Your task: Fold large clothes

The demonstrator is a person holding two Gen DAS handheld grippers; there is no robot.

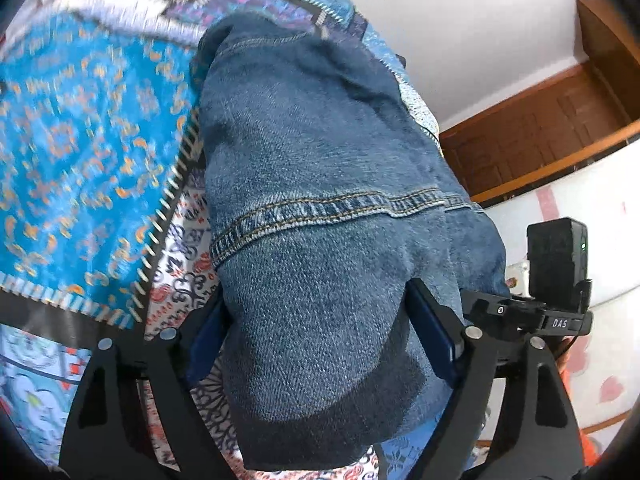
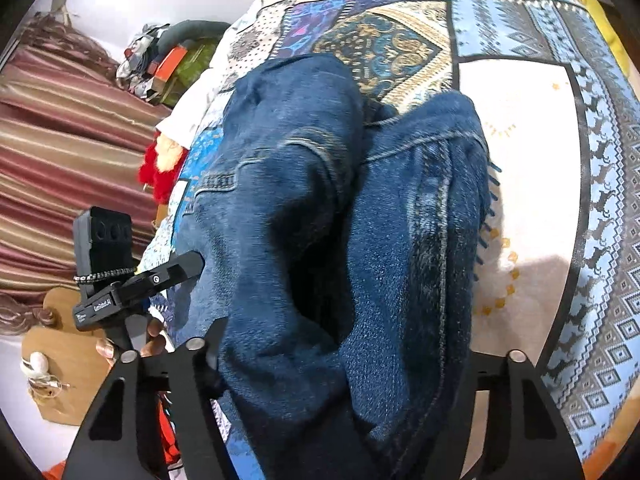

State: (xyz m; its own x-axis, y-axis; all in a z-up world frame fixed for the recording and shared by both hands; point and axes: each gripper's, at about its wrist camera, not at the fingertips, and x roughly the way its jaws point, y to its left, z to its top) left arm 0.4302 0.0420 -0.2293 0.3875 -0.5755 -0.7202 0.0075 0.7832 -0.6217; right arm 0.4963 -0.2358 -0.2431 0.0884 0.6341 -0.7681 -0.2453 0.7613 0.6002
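Denim fills the gap of both grippers. Left gripper (image 1: 320, 344), bottom of its frame: jaws spread wide around a thick fold of jeans (image 1: 316, 184), blue pads (image 1: 434, 328) flanking the cloth; whether they press on it I cannot tell. Jeans run from the bottom centre up toward the top centre, a stitched seam crossing mid-frame. Under them, a patchwork bedspread (image 1: 80, 152), bright blue with orange motifs at left. White wall and a brown wooden frame (image 1: 540, 128) at upper right. Right gripper (image 2: 340, 360), bottom of its frame: jaws set about a bunched roll of the jeans (image 2: 320, 208), the left finger against the cloth, the right pad hidden, so grip uncertain. Jeans humped in two lobes up the centre. Bedspread (image 2: 520, 160) to the right and top; striped curtain (image 2: 60, 152) at left; red fluffy item (image 2: 160, 172) by the bed's edge; fingertips (image 2: 154, 340) at lower left.
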